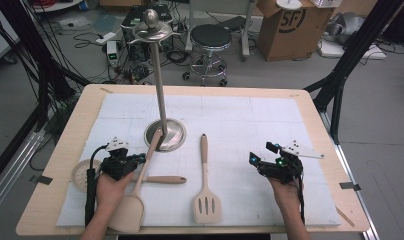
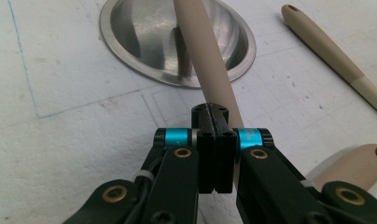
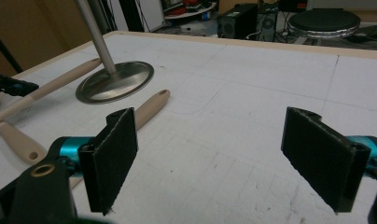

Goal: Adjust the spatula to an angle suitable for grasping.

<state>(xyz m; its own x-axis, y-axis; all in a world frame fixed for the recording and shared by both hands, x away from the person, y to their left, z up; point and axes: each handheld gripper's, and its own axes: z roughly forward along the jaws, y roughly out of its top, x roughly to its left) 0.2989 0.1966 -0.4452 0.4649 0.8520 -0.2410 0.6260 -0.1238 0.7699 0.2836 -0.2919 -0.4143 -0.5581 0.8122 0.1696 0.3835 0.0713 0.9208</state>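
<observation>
A metal stand, its round base (image 1: 172, 135) under a tall pole (image 1: 158, 75), rises on the white mat. A beige solid spatula (image 1: 132, 205) lies with its handle (image 2: 200, 46) propped on that base (image 2: 144, 42). My left gripper (image 1: 140, 160) is shut, jaws pressed together, and its tips (image 2: 213, 112) sit against this handle without clasping it. A beige slotted spatula (image 1: 205, 190) lies in the middle, and a third beige utensil's handle (image 1: 162, 179) runs crosswise under the solid spatula. My right gripper (image 1: 262, 162) rests at the right, open (image 3: 224, 158) with nothing between its pads.
The white mat (image 1: 240, 120) covers a wooden table (image 1: 320, 130) with a bare rim. A round perforated beige disc (image 1: 81, 174) lies left of my left hand. Beyond the table stand a stool (image 1: 210, 37), a cardboard box (image 1: 290, 25) and cables.
</observation>
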